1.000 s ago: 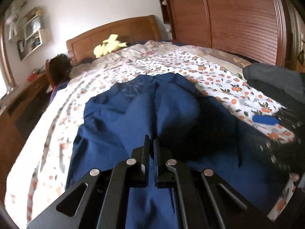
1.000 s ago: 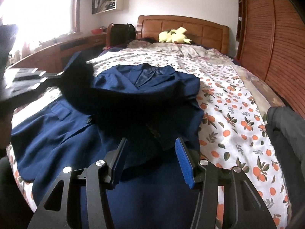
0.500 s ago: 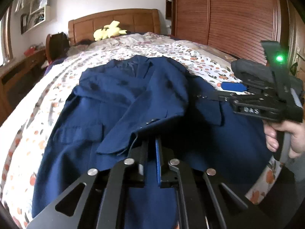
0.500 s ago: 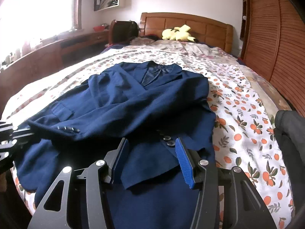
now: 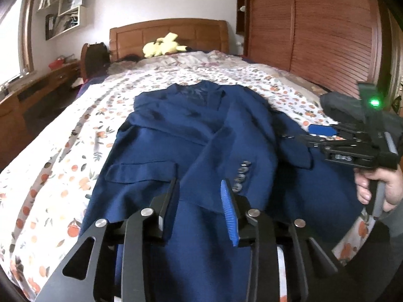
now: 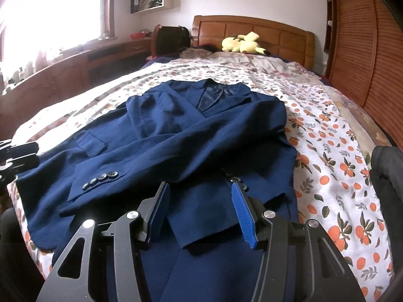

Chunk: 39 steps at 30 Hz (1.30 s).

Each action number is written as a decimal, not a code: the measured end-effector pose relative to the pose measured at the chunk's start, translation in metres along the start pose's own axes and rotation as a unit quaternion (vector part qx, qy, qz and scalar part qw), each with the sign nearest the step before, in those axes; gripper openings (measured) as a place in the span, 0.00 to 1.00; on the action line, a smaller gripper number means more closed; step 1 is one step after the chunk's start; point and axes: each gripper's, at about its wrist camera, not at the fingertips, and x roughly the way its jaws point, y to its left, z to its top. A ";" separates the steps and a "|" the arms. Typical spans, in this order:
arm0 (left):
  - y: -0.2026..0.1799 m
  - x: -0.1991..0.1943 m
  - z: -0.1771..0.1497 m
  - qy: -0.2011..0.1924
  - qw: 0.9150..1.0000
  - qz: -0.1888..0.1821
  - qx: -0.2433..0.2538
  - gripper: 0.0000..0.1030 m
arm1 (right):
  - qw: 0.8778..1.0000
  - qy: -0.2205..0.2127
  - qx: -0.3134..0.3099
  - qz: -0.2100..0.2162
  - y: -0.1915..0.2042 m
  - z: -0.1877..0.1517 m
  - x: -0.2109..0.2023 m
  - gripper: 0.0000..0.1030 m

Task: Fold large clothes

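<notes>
Navy blazer (image 6: 191, 136) lying face up on floral bedspread (image 6: 335, 156), collar toward wooden headboard (image 6: 267, 32). One sleeve (image 6: 156, 161) lying crossed over front, cuff buttons (image 6: 100, 178) showing (four visible). Left gripper (image 5: 200, 203) hovering over blazer's lower front, jaws spread wide, gripping nothing. Right gripper (image 6: 201, 206) hovering above hem area, jaws likewise wide apart, nothing between pads. Right gripper also showing in left wrist view, held in hand (image 5: 380, 186). Yellow plush toy (image 6: 243, 42) sitting near headboard.

Jacket (image 6: 191, 136) flat on bed (image 6: 327, 136), plush toy (image 6: 243, 42) behind nr headboard (image 6: 267, 29).
</notes>
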 end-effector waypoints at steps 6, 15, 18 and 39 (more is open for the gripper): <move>0.013 0.035 0.001 0.033 0.999 0.018 0.012 0.35 | 1.000 0.003 -0.006 0.005 0.005 -0.001 0.003 0.48; 0.024 0.082 -0.005 0.082 0.997 0.008 0.010 0.35 | 1.000 0.004 -0.012 0.011 0.011 -0.003 0.002 0.48; 0.024 0.092 -0.006 0.092 0.996 0.007 0.008 0.35 | 1.000 0.004 -0.011 0.012 0.010 -0.004 0.003 0.52; 0.025 0.049 0.031 0.020 1.000 -0.024 -0.006 0.02 | 1.000 -0.002 -0.006 0.010 0.007 -0.005 0.001 0.66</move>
